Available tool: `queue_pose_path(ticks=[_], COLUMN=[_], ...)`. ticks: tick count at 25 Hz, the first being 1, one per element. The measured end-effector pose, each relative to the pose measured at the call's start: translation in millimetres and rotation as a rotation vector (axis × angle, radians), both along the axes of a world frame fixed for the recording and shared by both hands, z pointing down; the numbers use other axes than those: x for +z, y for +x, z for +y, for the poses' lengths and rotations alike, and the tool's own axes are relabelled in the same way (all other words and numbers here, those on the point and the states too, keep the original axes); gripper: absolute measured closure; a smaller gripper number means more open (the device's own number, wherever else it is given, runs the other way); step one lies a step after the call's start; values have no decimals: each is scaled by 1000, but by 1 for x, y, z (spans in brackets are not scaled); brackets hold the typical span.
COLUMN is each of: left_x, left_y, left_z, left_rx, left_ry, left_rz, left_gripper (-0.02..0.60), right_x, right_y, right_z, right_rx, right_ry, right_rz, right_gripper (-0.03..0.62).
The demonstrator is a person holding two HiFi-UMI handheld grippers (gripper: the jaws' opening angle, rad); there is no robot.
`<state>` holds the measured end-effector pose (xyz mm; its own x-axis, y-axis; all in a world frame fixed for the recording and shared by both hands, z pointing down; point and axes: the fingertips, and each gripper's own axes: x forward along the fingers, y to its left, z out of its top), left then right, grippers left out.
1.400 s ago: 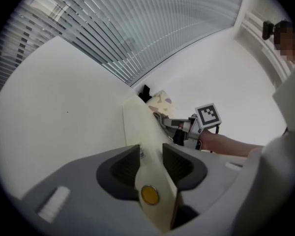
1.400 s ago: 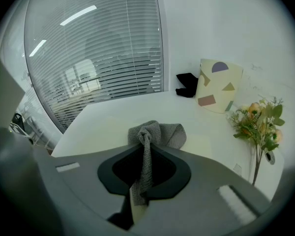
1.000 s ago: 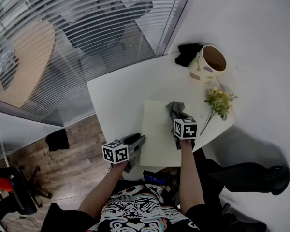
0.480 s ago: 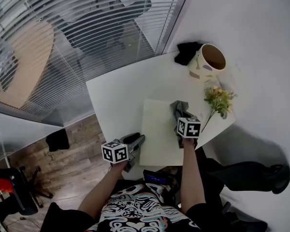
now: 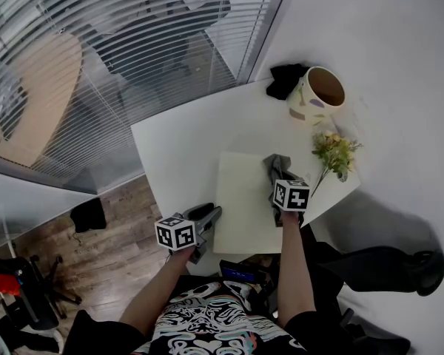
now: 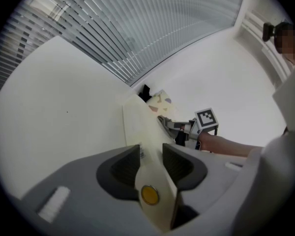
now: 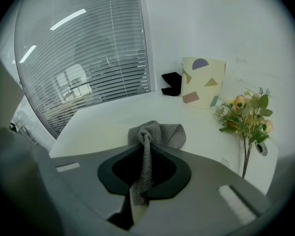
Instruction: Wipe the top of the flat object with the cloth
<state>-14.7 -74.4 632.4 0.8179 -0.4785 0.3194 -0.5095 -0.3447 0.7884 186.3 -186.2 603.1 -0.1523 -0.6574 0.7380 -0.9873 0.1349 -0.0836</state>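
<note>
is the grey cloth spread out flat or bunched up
Bunched up: the cloth is gathered into a twisted strand pinched in the right gripper, its free end a crumpled lump.

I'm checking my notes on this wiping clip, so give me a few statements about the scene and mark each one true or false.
1. The right gripper is shut on the grey cloth. True.
2. The left gripper is open and empty. False: its jaws clamp the edge of the flat object.
3. The flowers stand inside the pot. False: they lie on the table beside it.
4. A black item lies next to the pot. True.
</note>
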Motion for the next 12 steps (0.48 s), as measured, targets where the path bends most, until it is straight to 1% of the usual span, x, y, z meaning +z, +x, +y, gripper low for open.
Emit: queue_pose_path(ticks=[8, 12], left_x=[0, 0], left_y=[0, -1], left_z=[0, 1], left_rx=[-4, -6], left_ry=[4, 6], left_rz=[0, -2], left_gripper=[382, 382], right_x=[0, -1], right_y=[15, 15], right_z=[10, 15], right_rx=[17, 18], right_ry=[-2, -4], right_rz=[33, 44], right_gripper=[579, 579])
